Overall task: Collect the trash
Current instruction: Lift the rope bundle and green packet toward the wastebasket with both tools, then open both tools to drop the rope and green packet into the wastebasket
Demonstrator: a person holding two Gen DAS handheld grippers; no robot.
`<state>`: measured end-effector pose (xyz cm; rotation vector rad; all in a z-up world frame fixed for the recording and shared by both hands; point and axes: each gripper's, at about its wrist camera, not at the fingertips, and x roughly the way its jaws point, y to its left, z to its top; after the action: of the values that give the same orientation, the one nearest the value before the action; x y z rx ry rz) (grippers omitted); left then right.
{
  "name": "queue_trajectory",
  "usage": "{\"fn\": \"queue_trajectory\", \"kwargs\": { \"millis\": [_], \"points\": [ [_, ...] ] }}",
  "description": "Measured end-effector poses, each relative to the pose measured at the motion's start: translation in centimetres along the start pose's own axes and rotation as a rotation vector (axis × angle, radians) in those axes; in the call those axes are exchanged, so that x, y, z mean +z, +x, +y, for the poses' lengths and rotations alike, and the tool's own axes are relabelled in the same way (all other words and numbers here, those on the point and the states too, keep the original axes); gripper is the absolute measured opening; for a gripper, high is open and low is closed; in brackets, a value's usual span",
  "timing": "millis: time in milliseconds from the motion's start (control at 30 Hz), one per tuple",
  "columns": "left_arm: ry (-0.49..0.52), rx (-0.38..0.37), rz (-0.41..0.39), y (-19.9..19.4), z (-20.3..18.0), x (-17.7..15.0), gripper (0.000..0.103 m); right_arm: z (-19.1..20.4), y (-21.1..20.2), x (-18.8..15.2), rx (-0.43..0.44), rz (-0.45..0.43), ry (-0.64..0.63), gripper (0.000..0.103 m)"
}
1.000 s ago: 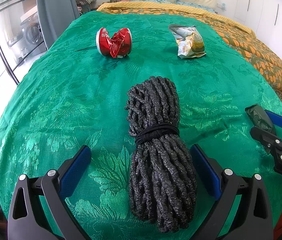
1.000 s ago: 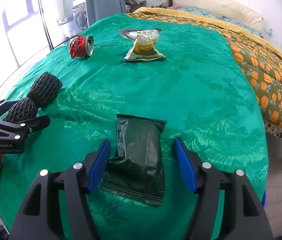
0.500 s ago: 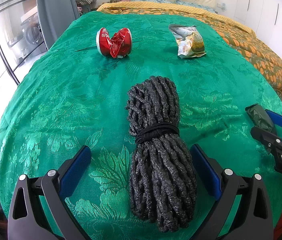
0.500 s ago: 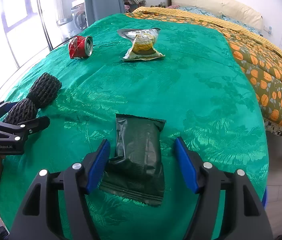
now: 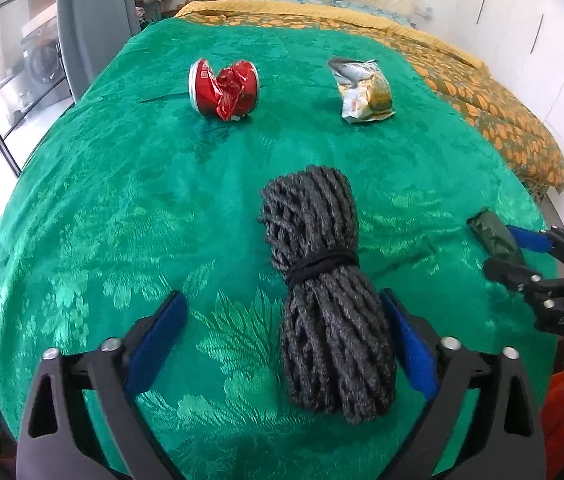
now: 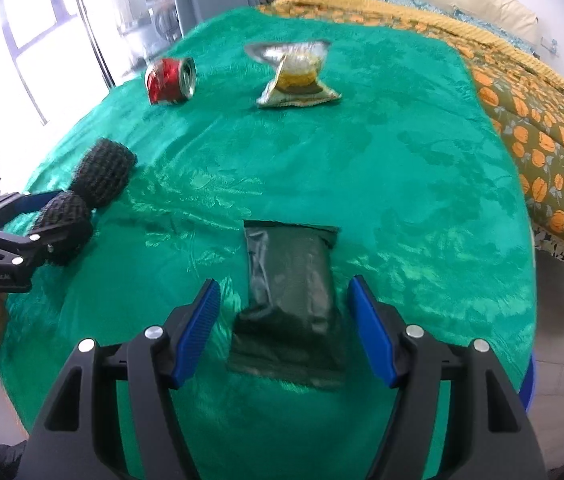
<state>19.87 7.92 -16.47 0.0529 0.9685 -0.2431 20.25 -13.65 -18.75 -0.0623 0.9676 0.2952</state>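
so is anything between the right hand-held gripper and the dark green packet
Nothing visible. The packet lies flat on the green cloth, already between the open fingers of the right hand-held gripper, with a gap on each side.

Crushed red can (image 5: 224,90) on side, eleven o'clock; crumpled snack bag (image 5: 366,92) one o'clock; dark green packet (image 6: 292,300) flat, three o'clock edge.

Left tongs (image 5: 282,332) closing, still wide; right tongs (image 6: 282,312) parted.
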Motion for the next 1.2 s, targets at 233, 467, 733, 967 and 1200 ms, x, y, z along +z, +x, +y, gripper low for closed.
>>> {"fn": "queue_trajectory", "kwargs": {
  "millis": [233,467,733,967,1200],
  "points": [
    [-0.001,0.014,-0.023,-0.7,-0.2,1.2,0.038,0.2,-1.3,0.4,-0.022,-0.022,-0.007,0.037],
    [0.025,-0.054,-0.072,-3.5,-3.3,1.0,0.034,-3.4,-5.3,-0.9,0.057,-0.087,0.091,0.037],
    [0.172,-0.283,-0.049,-5.2,-15.6,1.0,0.034,-14.0,-11.1,-4.3,-0.043,-0.140,0.232,0.037],
    [0.266,-0.419,0.016,-3.0,-27.5,1.0,0.034,-23.4,-12.8,-8.8,-0.160,-0.151,0.371,0.037],
    [0.328,-0.417,0.123,2.9,-37.8,-0.4,0.035,-29.1,-12.1,-12.4,-0.192,-0.141,0.488,0.037]
  ]
}}
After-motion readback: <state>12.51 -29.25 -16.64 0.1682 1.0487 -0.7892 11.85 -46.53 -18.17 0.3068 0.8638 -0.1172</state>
